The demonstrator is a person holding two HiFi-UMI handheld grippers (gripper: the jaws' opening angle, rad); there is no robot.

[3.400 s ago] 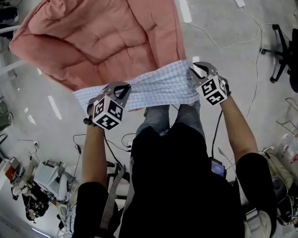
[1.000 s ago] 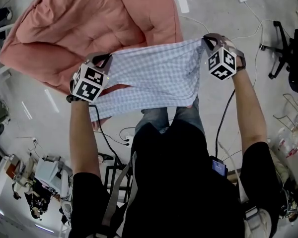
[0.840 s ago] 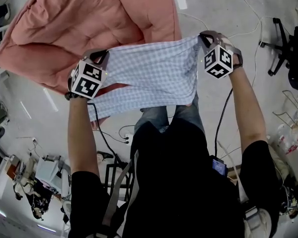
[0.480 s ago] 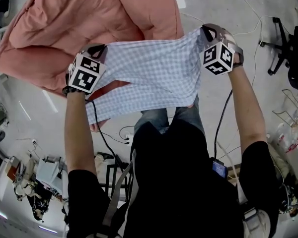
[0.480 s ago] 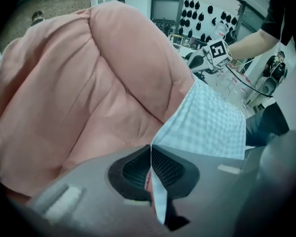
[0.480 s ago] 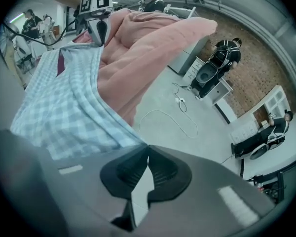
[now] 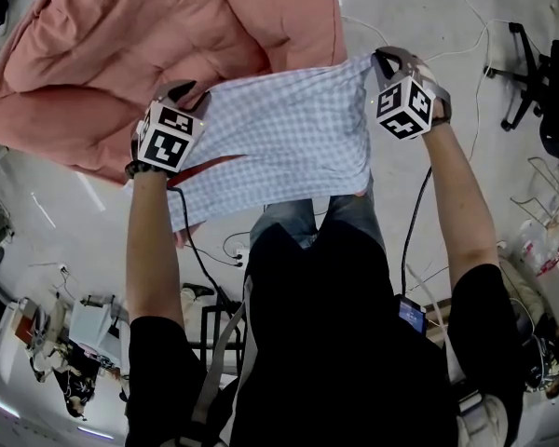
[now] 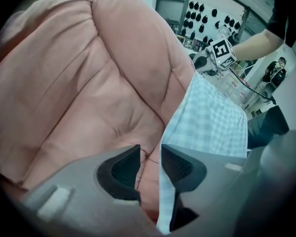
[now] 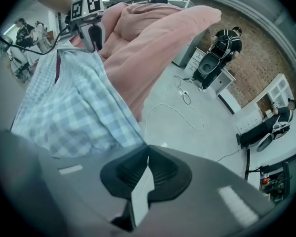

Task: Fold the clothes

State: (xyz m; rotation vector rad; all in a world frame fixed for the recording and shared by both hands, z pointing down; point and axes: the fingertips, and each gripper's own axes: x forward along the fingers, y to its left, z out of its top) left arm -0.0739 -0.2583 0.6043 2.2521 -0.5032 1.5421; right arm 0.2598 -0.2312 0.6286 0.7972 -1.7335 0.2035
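text: none legible; labels: none; numbers: none; signs: none

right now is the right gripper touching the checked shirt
Touching: the right gripper view shows the right gripper shut on the checked shirt.

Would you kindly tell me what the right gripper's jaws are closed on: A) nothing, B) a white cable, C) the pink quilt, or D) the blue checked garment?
D: the right gripper view shows the right gripper pinching an edge of the blue checked garment between its shut jaws.
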